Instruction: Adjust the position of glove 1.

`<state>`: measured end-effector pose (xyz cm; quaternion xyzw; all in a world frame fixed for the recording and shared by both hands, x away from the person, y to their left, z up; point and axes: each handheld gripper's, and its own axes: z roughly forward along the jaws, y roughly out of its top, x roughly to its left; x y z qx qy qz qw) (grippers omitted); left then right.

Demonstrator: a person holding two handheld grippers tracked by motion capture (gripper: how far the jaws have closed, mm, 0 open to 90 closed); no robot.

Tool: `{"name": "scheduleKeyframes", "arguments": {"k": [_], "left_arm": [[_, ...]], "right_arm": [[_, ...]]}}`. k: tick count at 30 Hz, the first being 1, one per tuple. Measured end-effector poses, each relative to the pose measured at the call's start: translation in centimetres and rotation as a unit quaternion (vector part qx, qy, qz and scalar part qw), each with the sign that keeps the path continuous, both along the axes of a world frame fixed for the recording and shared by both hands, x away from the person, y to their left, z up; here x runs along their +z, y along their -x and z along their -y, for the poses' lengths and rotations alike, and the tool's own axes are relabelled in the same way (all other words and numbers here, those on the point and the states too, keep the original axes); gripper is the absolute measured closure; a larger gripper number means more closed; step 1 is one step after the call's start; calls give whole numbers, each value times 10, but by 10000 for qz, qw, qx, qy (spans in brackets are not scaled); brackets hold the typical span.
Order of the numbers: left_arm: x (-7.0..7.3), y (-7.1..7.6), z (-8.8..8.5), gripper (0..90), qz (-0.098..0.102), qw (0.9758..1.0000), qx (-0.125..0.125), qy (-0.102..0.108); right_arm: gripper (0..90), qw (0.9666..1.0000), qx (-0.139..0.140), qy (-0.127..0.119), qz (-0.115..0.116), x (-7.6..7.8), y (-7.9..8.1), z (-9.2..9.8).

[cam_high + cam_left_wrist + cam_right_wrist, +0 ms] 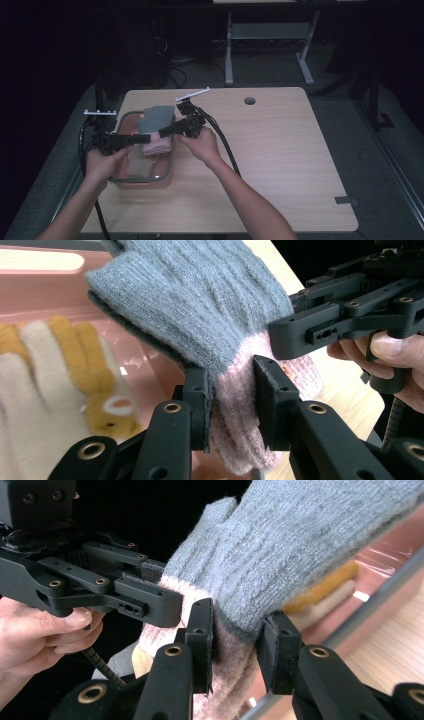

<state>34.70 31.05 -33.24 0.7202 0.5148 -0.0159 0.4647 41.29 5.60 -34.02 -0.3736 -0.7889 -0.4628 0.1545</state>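
Two grippers work over one bin [165,172], a grey-rimmed container with a pinkish inside that sits at the left of the table [280,150] in the high view. Between them hangs one knitted glove [156,120], grey over the fingers and palm and pink at the cuff, held above the bin in the left centre of that frame.

The left gripper [231,400] is clamped on the pink cuff: in the left gripper view its two black jaws rise from the bottom edge and press the wool from both sides. The right gripper [239,642] grips the same glove where grey meets pink, its pads pinching the knit at the lower middle of the right gripper view.

Inside the bin lies a yellow-and-cream glove [55,375], at the left of the left gripper view; whether it is one glove or a pair is hard to tell, since the fingers overlap.

A small orange mark on the pink cuff may be a label, but it is too small to read.
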Motion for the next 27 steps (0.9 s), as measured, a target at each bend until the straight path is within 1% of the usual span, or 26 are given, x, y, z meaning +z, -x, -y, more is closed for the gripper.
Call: {"name": "scheduleKeyframes", "arguments": {"k": [2, 6, 7, 10, 11, 14, 18, 21, 22, 24, 25, 27], "left_arm": [[0, 0, -4, 700, -6, 10000, 23, -1], [-2, 0, -12, 700, -44, 10000, 44, -26], [-4, 0, -14, 700, -60, 10000, 78, 18], [-6, 0, -19, 700, -101, 9999, 106, -20], [-7, -1, -22, 700, -122, 9999, 94, -65], [-10, -1, -26, 699, -162, 9997, 143, -90], [-15, -1, -31, 698, -229, 9994, 168, -216], [-19, -2, -35, 698, -286, 9990, 173, -295], [-22, -2, -35, 698, -315, 9988, 213, -296], [-26, -2, -36, 698, -359, 9985, 233, -346], [-27, -2, -36, 697, -379, 9983, 219, -394], [-31, -3, -36, 698, -409, 9980, 251, -422]], "right_arm": [[699, 10000, 9, -42, -52, -1, -1, -4], [699, 9999, 62, -53, -79, -4, -3, -12], [699, 9999, 70, -59, -78, -5, -3, -13], [699, 9998, 91, -82, -166, -9, -5, -20], [699, 9998, 91, -90, -156, -11, -5, -21], [698, 9996, 116, -102, -217, -16, -7, -27], [694, 9994, 139, -103, -285, -24, -9, -35], [690, 9993, 156, -61, -343, -30, -10, -41], [688, 9992, 146, -38, -369, -32, -10, -42], [685, 9990, 180, 43, -407, -36, -11, -46], [683, 9990, 176, 97, -407, -38, -11, -47], [680, 9989, 190, 189, -394, -41, -11, -50]]}}
